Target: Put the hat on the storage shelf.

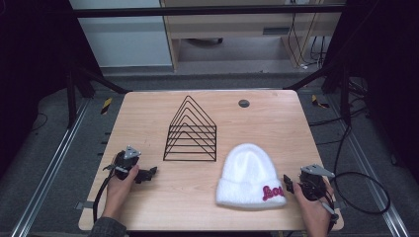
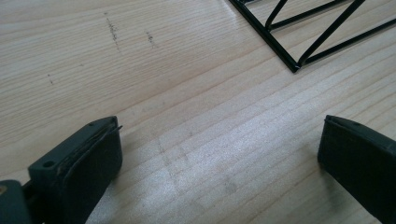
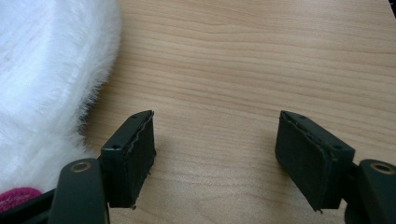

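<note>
A fluffy white beanie with red lettering on its cuff lies flat on the wooden table, front right. Behind and to its left stands a black wire rack with peaked dividers. My left gripper rests on the table at the front left, just left of the rack's near corner, jaws wide apart with bare wood between them. My right gripper sits just right of the beanie's cuff, open and empty; the beanie's white fur lies beside its left jaw.
A small dark round disc is set in the table near its back edge. Cables trail off the table's right side. Metal frame rails run along both sides of the table.
</note>
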Demonstrator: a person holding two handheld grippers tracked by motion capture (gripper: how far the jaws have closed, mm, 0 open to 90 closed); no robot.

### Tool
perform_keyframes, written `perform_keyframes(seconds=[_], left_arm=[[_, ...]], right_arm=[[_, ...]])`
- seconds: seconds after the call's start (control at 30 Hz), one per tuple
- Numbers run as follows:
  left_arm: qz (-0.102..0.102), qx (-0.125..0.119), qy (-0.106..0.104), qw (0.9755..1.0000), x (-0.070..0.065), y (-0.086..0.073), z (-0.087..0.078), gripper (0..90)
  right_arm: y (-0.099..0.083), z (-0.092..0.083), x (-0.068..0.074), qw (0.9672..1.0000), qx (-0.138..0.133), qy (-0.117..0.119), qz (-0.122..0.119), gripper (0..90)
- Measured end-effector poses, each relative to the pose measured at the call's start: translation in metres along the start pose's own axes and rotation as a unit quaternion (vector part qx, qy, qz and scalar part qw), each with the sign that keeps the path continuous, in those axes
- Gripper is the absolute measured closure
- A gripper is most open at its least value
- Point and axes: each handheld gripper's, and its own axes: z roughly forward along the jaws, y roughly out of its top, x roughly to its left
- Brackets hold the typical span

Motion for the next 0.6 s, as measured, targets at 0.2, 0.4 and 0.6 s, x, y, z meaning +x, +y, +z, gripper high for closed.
perform_keyframes(seconds=[0.2,0.4,0.6], left_arm=[[0.0,0.0,0.0,1.0,0.0,0.0,0.0,0.0],[0.0,0.0,0.0,1.0,0.0,0.0,0.0,0.0],[0.0,0.0,0.0,1.0,-0.0001,-0.0001,-0.0001,0.0]], right_arm=[[0.0001,-0.0003,0.0,1.0,0.0,0.002,0.002,28.5],[0.0002,-0.0001,0.0002,1.0,0.0,0.0,0.003,28.5],[-0.0002,-0.0003,0.0015,1.0,-0.001,-0.005,0.005,28.5]])
